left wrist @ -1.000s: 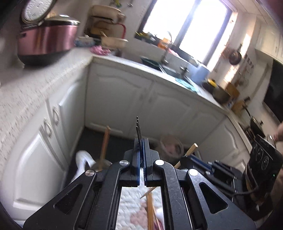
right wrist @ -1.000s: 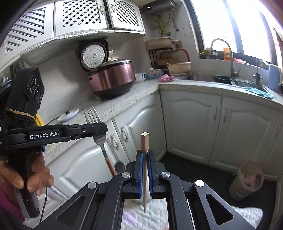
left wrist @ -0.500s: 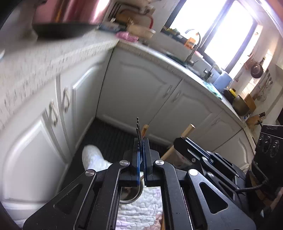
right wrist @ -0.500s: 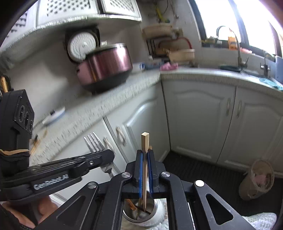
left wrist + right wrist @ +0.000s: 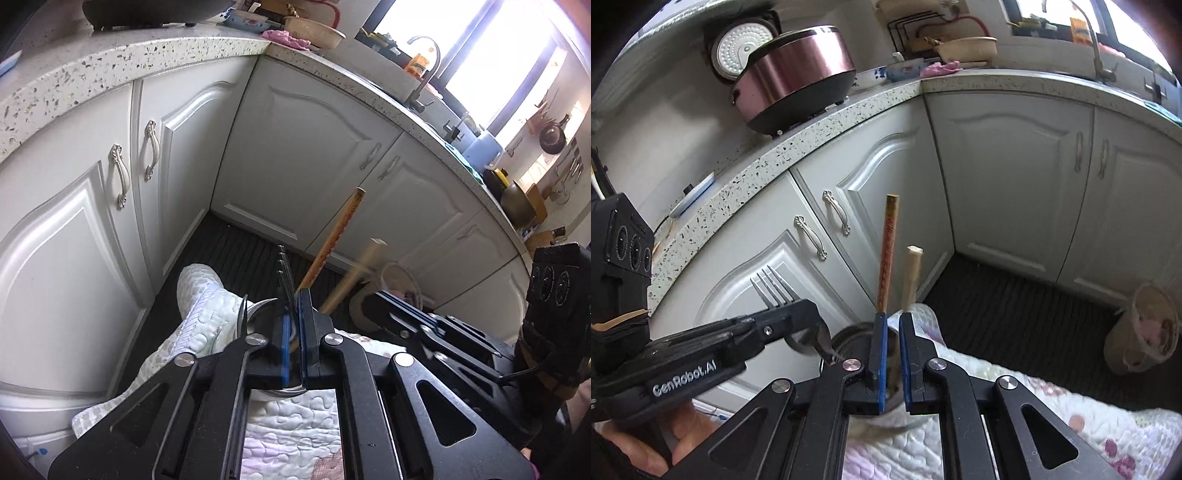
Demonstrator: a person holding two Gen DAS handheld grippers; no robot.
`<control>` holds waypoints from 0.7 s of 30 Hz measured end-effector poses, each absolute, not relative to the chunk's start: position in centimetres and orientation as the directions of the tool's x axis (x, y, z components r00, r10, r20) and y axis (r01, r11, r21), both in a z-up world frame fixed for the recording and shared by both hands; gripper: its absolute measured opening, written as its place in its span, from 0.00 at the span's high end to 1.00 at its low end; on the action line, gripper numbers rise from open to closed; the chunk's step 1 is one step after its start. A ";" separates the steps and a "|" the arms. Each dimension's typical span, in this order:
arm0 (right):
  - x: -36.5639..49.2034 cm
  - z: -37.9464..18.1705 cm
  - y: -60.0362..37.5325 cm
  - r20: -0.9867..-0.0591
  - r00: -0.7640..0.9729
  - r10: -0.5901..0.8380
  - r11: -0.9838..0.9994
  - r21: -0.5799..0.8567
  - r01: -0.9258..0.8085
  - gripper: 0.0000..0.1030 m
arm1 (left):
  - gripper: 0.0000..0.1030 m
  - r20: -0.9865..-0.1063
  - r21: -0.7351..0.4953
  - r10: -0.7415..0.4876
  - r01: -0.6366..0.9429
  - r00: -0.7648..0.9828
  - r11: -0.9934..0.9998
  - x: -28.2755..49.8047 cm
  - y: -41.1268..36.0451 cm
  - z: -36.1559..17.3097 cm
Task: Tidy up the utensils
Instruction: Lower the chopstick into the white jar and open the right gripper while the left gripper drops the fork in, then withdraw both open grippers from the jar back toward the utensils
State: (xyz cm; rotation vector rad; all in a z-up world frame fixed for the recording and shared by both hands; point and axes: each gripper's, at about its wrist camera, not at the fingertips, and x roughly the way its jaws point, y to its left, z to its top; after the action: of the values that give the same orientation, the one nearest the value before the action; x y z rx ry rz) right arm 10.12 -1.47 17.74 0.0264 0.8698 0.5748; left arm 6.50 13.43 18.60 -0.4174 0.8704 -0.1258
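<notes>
My left gripper (image 5: 293, 295) is slightly parted around a metal fork (image 5: 283, 271), tines up, just above a steel utensil cup (image 5: 258, 314) on a quilted cloth. It also shows in the right wrist view (image 5: 798, 314), with the fork (image 5: 774, 288). My right gripper (image 5: 891, 319) has opened; a pale wooden chopstick (image 5: 911, 275) stands loose between its jaws in the cup (image 5: 849, 341), beside a red-brown patterned chopstick (image 5: 888, 247). Both chopsticks (image 5: 338, 232) show in the left wrist view too.
White cabinet doors (image 5: 110, 206) and a speckled countertop (image 5: 798, 133) wrap around the corner. A pink rice cooker (image 5: 798, 77) sits on the counter. A small bin (image 5: 1145, 328) stands on the dark floor mat. The quilted cloth (image 5: 1015, 417) covers the work surface.
Both grippers dropped down toward the cup. My right gripper opened and let go of the pale chopstick, which now stands in the cup. The left jaws parted slightly around the fork.
</notes>
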 end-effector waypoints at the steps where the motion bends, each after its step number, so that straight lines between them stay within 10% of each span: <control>1: 9.9 17.9 -1.8 -0.711 0.505 0.490 0.848 0.254 -0.465 0.81 | 0.98 -0.714 -0.401 -0.276 -0.053 0.643 0.915 6.3 13.2 18.7; 3: 9.0 18.5 -2.7 -0.700 0.518 0.492 0.850 0.257 -0.460 0.63 | 0.89 -0.714 -0.386 -0.275 -0.033 0.644 0.922 5.9 12.7 19.0; 7: 7.3 19.1 -4.3 -0.698 0.522 0.490 0.853 0.261 -0.451 0.63 | 0.55 -0.709 -0.340 -0.249 -0.011 0.660 0.940 4.3 11.8 19.6; 21: -0.4 19.7 -11.0 -0.731 0.547 0.407 0.900 0.217 -0.378 0.59 | 0.53 -0.735 -0.198 -0.164 0.023 0.658 0.980 -0.9 7.3 19.9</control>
State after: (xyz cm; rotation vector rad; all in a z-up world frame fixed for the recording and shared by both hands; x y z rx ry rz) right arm -0.37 -11.04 19.74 0.0353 0.8757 0.4653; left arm -0.89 7.26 19.89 -0.1770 0.8470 -0.1061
